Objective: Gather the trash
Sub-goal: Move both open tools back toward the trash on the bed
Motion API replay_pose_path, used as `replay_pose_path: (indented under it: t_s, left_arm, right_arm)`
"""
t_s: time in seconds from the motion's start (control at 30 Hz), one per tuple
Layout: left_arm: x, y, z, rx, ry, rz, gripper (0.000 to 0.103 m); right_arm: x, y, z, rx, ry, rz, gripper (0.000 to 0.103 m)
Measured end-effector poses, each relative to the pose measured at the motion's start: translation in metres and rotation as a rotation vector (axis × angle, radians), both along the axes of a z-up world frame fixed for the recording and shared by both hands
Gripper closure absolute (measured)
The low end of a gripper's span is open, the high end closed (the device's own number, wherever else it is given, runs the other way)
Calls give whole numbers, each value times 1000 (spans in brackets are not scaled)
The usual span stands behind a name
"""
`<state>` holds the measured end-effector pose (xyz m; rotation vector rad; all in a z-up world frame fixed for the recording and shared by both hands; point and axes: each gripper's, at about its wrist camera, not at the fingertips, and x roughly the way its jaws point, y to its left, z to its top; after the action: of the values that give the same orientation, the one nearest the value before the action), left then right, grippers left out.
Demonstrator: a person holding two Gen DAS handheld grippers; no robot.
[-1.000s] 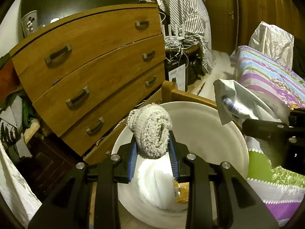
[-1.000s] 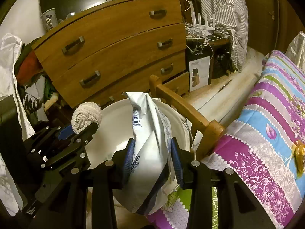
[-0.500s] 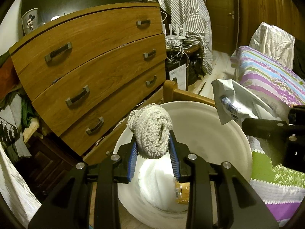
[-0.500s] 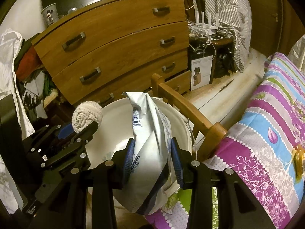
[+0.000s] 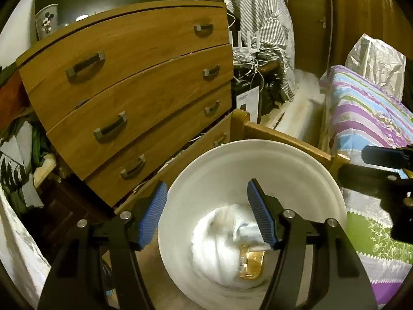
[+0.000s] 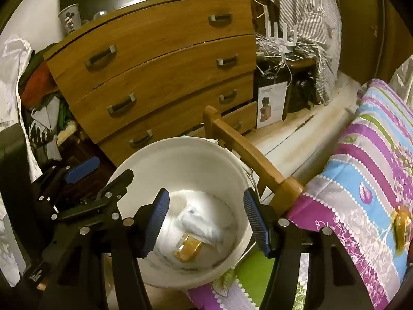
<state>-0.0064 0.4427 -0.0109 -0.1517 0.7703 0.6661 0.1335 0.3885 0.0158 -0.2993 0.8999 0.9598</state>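
Observation:
A white bucket (image 5: 247, 146) (image 6: 180, 142) stands on the floor between the drawers and the bed. My left gripper (image 5: 206, 193) hangs over its left rim and its jaws are opening, with nothing between the blue pads. My right gripper (image 6: 206, 196) hovers over the bucket's right side, its jaws also opening and empty. In the bucket lie blurred white crumpled trash (image 5: 219, 235) (image 6: 198, 222) and a yellow wrapper (image 5: 251, 263) (image 6: 187, 249). Each gripper shows in the other's view: the left gripper (image 6: 103, 173), the right gripper (image 5: 361, 162). Another yellowish wrapper (image 6: 401, 226) lies on the bedspread.
A wooden chest of drawers (image 5: 134, 90) stands close behind the bucket. The bed's wooden rail (image 6: 247, 155) touches the bucket's right side, with a striped bedspread (image 6: 361, 168) beyond. Clothes are piled at the left (image 6: 38, 98). A router with cables (image 6: 281, 38) sits by the striped cloth.
Both grippers have opened. The knitted grey wad has left the left gripper and the white plastic bag has left the right one; both have dropped into the bucket.

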Motion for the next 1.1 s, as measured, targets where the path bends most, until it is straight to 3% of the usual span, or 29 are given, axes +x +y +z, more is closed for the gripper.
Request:
replay_pose_path:
  t_s: [0.13, 0.3, 0.5, 0.67, 0.9, 1.03, 1.1]
  left_arm:
    - [-2, -6, 3, -6, -6, 1, 41]
    - [-4, -37, 17, 9, -67, -12, 34]
    - [5, -113, 45, 66, -179, -105, 24]
    - [31, -183, 49, 68, -204, -223, 16]
    - [74, -274, 18, 16, -116, -415, 16]
    - [95, -325, -8, -28, -51, -540, 16]
    - [104, -349, -19, -35, -23, -593, 16]
  right_arm:
    - [1, -13, 3, 23, -7, -25, 42]
    - [-4, -60, 18, 95, -105, -117, 42]
    - [-17, -182, 32, 177, -377, -374, 42]
    - [-14, -303, 22, 179, -500, -614, 39]
    - [6, -484, -23, 102, -415, -932, 38]
    - [10, -586, -59, 127, -279, -1110, 38]
    - [17, -625, -80, 158, -196, -1148, 38]
